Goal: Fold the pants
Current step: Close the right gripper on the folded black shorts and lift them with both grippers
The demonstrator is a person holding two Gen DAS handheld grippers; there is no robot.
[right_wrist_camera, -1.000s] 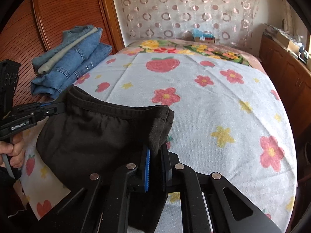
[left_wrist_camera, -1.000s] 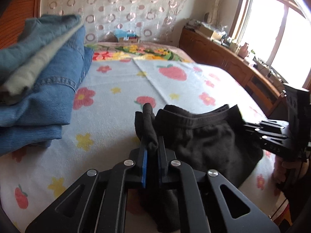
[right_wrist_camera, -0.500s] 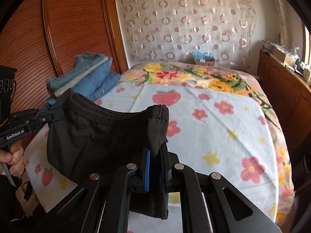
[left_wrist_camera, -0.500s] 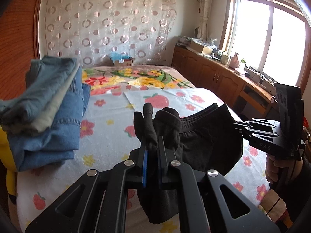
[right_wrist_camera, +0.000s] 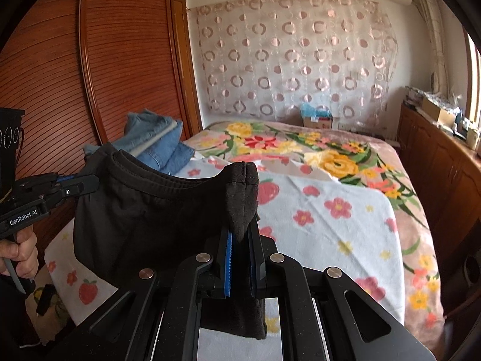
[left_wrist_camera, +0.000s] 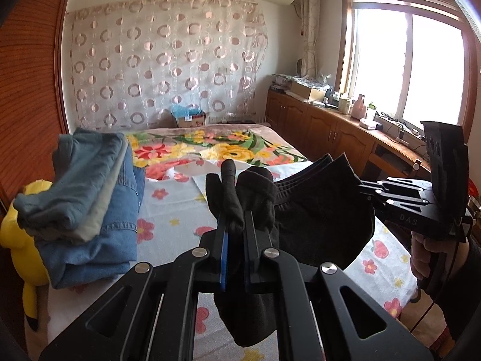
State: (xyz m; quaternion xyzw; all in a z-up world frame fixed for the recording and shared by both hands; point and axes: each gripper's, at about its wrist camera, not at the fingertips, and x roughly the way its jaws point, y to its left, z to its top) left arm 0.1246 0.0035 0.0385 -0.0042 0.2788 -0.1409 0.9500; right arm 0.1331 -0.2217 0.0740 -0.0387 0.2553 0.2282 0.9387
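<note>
You've got plain black pants (left_wrist_camera: 318,225) pinched in black grippers with bright blue pads (right_wrist_camera: 229,263), all hanging over a white sheet (right_wrist_camera: 330,234) dotted with pink flowers, yellow stars and red strawberries. Behind that there's a pinkish blanket (right_wrist_camera: 345,150) with big yellow and red blooms, plus a stack of blue denim (left_wrist_camera: 99,210), a yellow plush (left_wrist_camera: 21,240) and that beige curtain (left_wrist_camera: 168,69) covered in brownish rings.

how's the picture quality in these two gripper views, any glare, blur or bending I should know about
Left wrist view: the bright window is blown out to white glare, and the fisheye bows the reddish wooden wardrobe door; the black fabric pants read as a dark mass with little detail. Right wrist view: even light, no glare, wardrobe slats curved, flowered bedsheet slightly soft.
</note>
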